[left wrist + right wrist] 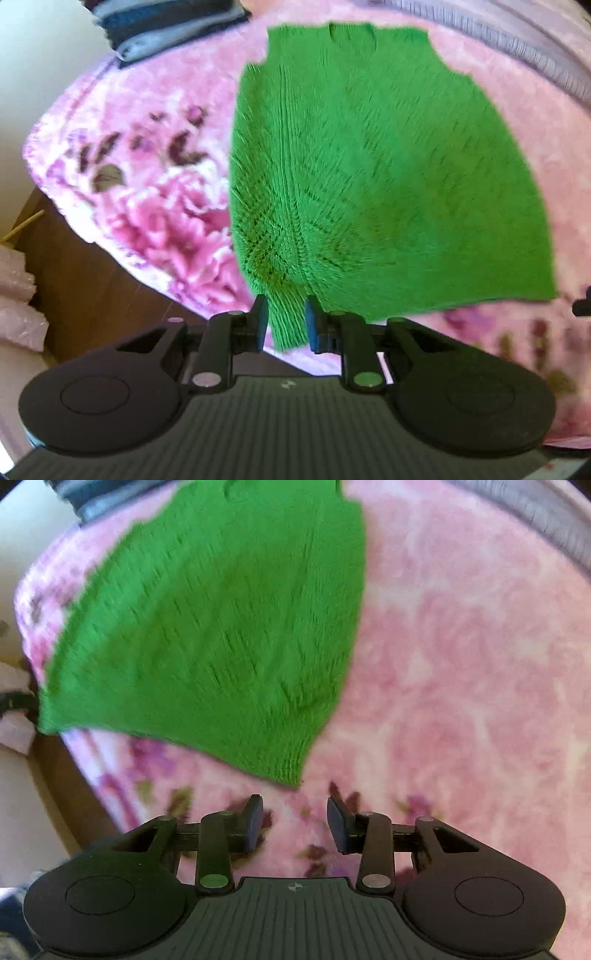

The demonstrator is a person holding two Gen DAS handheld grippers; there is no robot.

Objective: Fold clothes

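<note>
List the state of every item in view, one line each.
Green knitted sweater: spread flat on the blanket, one bottom corner between the left gripper's fingers.
Left gripper: jaws narrowly apart around that corner; grip unclear.
Right gripper: open, empty, just short of the other bottom corner.
Pink floral blanket: laid out under the sweater.
Folded dark clothes: stacked at the blanket's far edge.

Both views are brightly and evenly lit, daylight-like. Strong motion blur is smeared across the green knit garment (388, 177) and the pink floral blanket (155, 192) around it; fisheye bending is seen beyond it.
</note>
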